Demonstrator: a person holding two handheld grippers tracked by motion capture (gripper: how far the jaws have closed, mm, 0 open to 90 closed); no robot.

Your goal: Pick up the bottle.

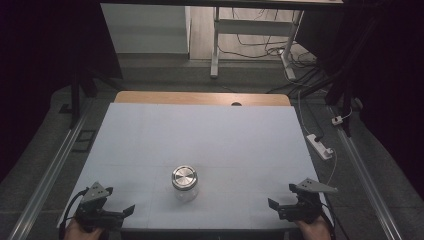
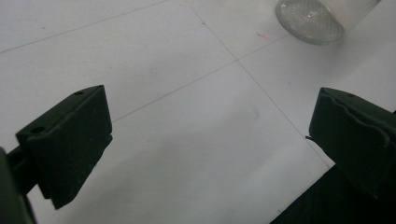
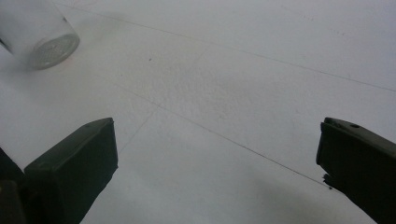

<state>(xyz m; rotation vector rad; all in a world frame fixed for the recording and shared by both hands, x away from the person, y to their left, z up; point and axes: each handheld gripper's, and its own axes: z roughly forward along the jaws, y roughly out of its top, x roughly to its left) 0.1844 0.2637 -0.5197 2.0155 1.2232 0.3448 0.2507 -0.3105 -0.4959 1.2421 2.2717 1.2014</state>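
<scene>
A clear glass jar (image 1: 184, 184) with a round metal lid stands upright on the white table (image 1: 200, 135), near the middle of its front part. Its glass base also appears at the top right of the left gripper view (image 2: 310, 19) and at the top left of the right gripper view (image 3: 44, 39). My left gripper (image 1: 120, 204) rests at the front left corner, jaws wide open with nothing between them. At the front right corner my right gripper (image 1: 281, 196) is open too, with bare table between its jaws. Both are well apart from the jar.
A wooden strip with a dark hole (image 1: 236, 104) runs along the table's far edge. A white power strip (image 1: 320, 146) and cables lie on the floor to the right. Metal rails (image 1: 47, 175) flank the table, and a desk frame (image 1: 216, 45) stands beyond.
</scene>
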